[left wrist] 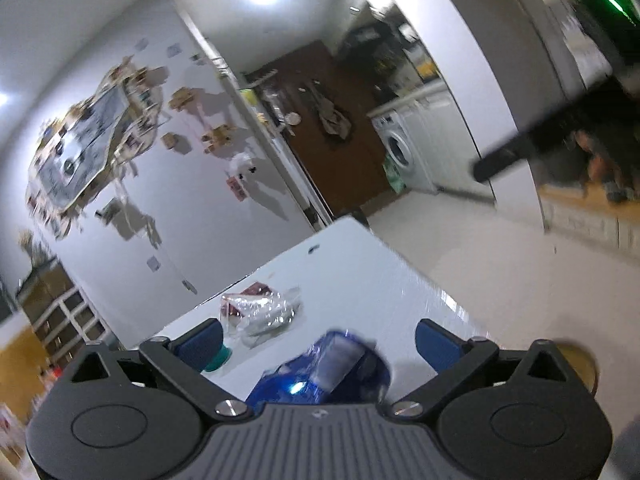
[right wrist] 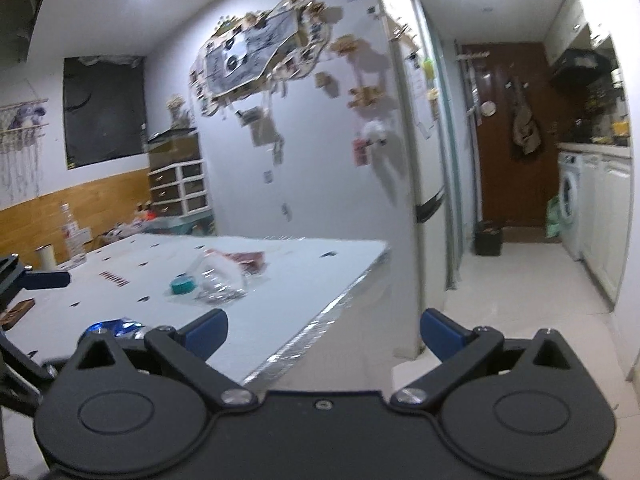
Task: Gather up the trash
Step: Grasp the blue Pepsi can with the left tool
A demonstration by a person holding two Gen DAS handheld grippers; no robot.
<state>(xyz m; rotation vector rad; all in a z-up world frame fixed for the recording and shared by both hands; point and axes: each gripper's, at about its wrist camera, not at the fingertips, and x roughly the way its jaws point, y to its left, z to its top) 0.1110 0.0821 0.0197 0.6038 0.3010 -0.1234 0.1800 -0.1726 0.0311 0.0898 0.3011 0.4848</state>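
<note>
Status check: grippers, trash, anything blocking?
Left gripper open over blue wrapper, not gripping. Right gripper open, empty, past table edge. Clear wrapper and teal cap untouched. No obstruction.

The right gripper [right wrist: 324,330], fingers [right wrist: 208,330] spread, hangs past the white table's [right wrist: 320,264] edge, clear wrapper [right wrist: 224,276] beyond.

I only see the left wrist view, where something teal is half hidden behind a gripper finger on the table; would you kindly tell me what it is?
Observer: A round teal lid lying flat on the table beside crumpled clear plastic.
Operator: Thank you; is there a bin nearby?
Observer: A dark bin stands on the floor by the brown door.
Operator: And the right gripper?
Observer: Open, with nothing between its fingers.
</note>
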